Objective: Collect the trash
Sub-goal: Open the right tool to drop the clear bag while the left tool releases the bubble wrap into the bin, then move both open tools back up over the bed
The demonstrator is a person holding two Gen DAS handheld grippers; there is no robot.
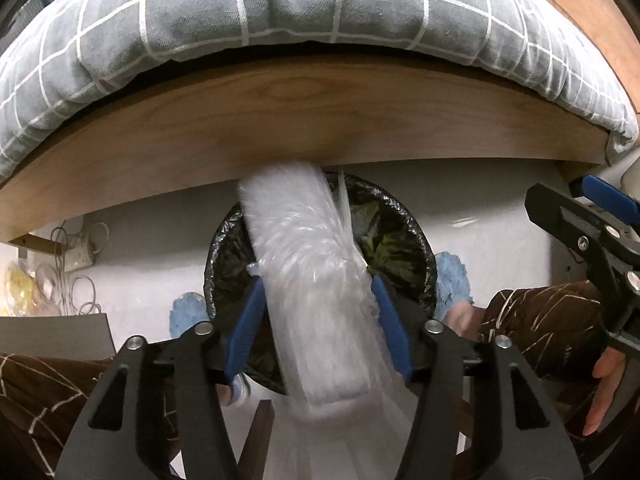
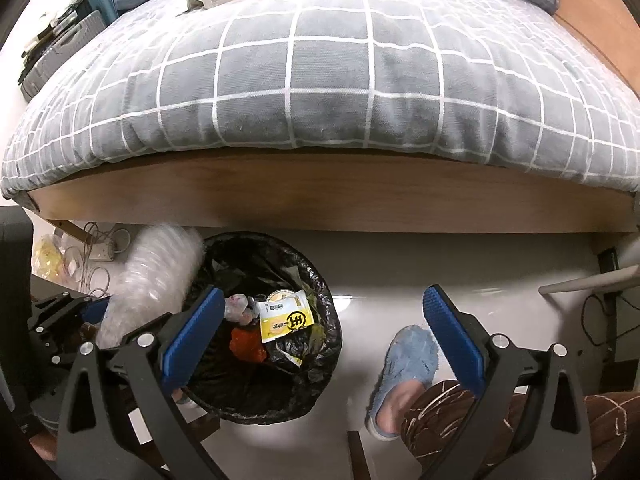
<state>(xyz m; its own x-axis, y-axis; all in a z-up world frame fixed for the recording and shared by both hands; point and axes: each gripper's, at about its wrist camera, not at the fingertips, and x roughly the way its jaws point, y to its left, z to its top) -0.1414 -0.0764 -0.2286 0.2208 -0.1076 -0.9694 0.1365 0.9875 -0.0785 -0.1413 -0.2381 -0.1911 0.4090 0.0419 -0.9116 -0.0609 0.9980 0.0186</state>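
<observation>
Now — clear plastic wrapper over the bin.
We see it blurred between the left hand-held gripper pads, which stand parted beside it; right hand-held gripper gapes wide, empty — above the floor.

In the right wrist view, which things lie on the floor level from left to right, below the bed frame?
Cables and power strip → clear plastic bundle → bin with black liner → blue fluffy slipper → dark cable by the right edge.
</observation>
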